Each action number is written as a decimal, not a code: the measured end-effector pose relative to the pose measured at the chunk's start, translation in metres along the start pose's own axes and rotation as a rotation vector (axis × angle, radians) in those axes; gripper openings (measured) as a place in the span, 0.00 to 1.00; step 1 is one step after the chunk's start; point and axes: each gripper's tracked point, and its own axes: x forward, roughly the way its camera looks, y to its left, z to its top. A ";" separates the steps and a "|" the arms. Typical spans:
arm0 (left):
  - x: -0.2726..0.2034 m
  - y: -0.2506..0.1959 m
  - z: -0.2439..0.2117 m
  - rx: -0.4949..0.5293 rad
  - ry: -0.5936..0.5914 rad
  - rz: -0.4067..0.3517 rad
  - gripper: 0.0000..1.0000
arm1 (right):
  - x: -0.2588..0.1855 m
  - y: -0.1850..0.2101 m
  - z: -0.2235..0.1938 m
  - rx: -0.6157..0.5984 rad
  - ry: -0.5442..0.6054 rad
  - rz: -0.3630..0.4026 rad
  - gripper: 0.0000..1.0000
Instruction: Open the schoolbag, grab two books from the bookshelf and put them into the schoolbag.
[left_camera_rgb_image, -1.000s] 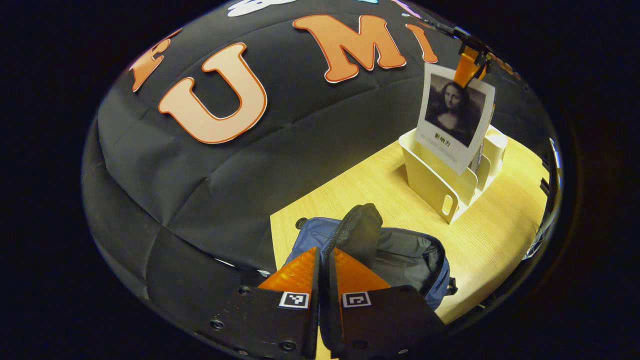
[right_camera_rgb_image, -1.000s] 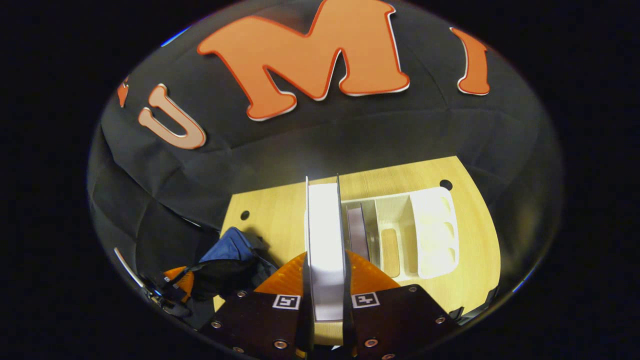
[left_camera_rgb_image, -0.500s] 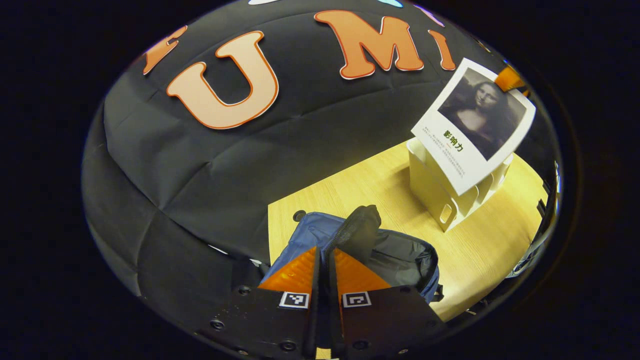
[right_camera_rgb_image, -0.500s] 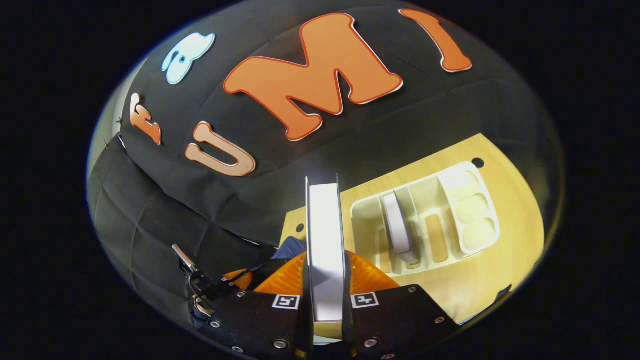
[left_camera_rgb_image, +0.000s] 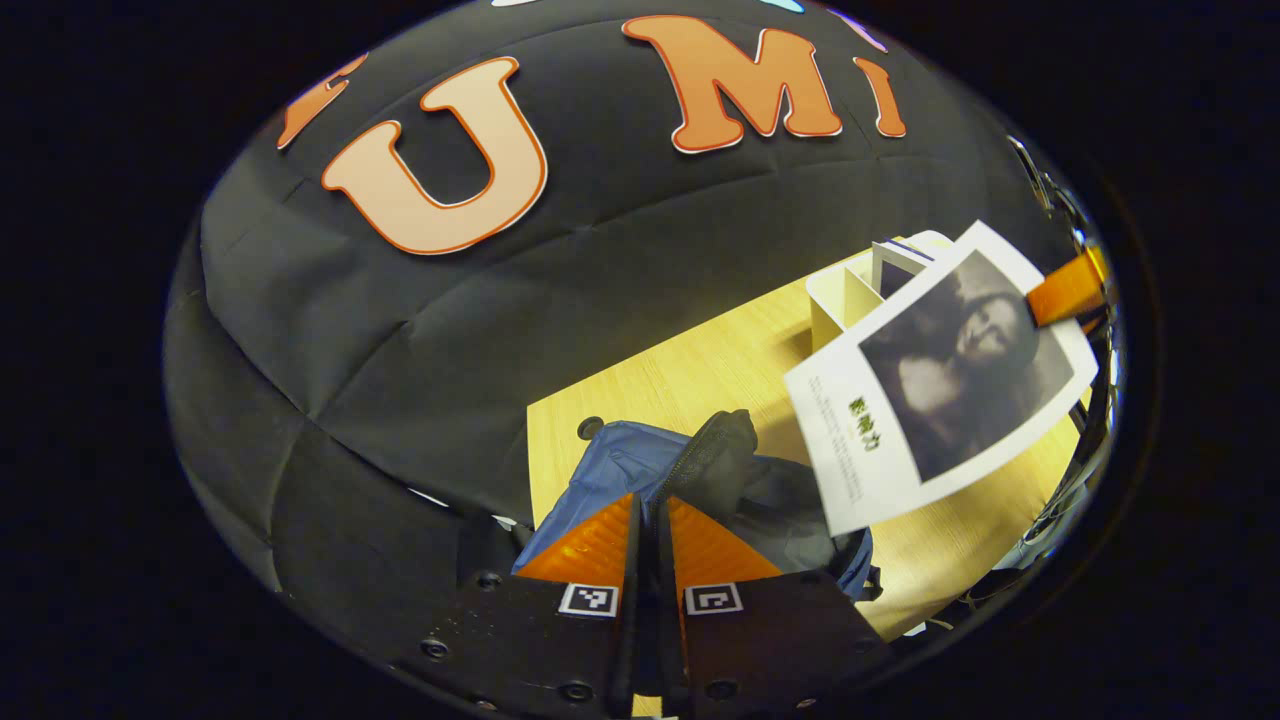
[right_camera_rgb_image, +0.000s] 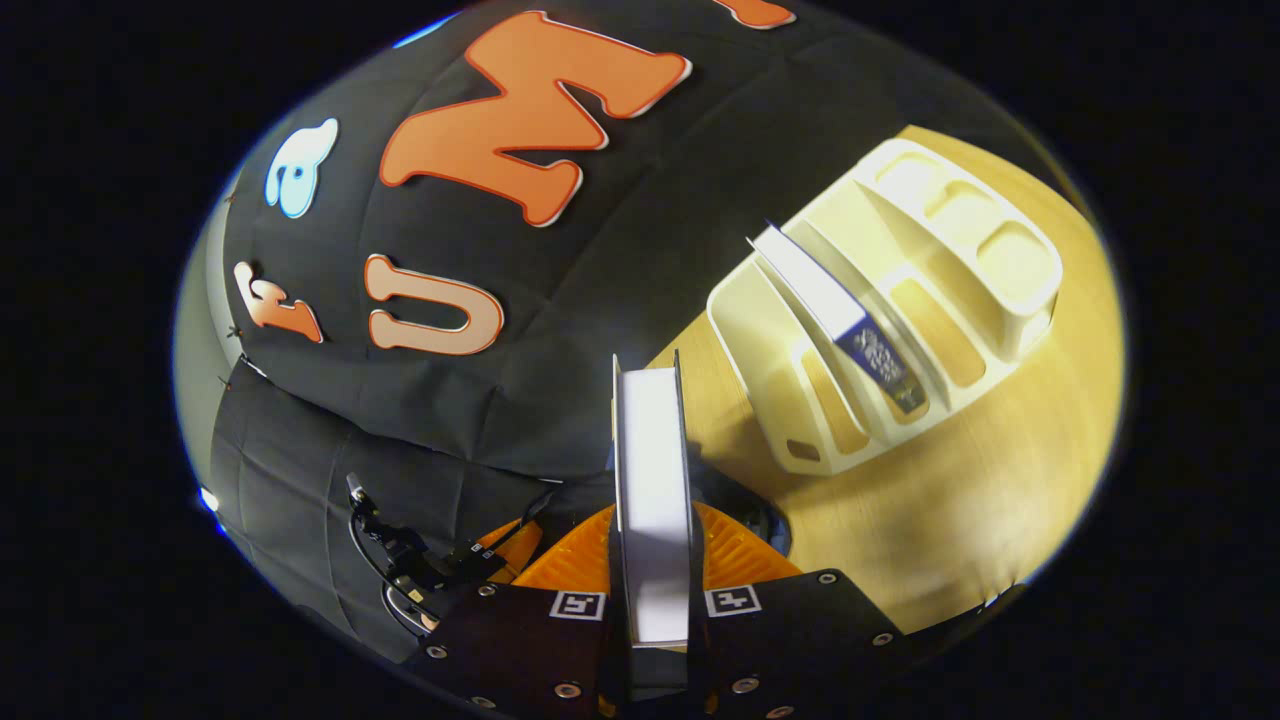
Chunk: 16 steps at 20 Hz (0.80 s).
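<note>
The right gripper (right_camera_rgb_image: 652, 560) pinches a book (right_camera_rgb_image: 652, 500) above the open bag (left_camera_rgb_image: 790, 500). The left gripper (left_camera_rgb_image: 652, 545) fingers pinch the bag's flap (left_camera_rgb_image: 715, 455). The bag lies at the worktop (left_camera_rgb_image: 700, 370) corner; the shelf (right_camera_rgb_image: 900, 300) holds another book (right_camera_rgb_image: 830, 310).

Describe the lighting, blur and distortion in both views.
Left gripper view: fisheye bows the table edge; the book cover looks soft and dim, while the schoolbag is sharper. Right gripper view: warm light pools on the table beside the bookshelf; the held book's page edge is glaring, nearly blown out.
</note>
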 end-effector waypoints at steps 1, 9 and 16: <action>0.001 0.000 0.000 0.000 -0.003 -0.004 0.10 | 0.005 -0.004 -0.011 0.014 0.008 0.001 0.21; 0.005 -0.003 -0.002 -0.021 -0.010 -0.016 0.10 | 0.044 -0.027 -0.055 0.064 -0.030 -0.008 0.22; -0.001 -0.009 -0.004 -0.019 0.000 -0.036 0.06 | 0.081 -0.032 -0.088 0.121 -0.023 -0.012 0.22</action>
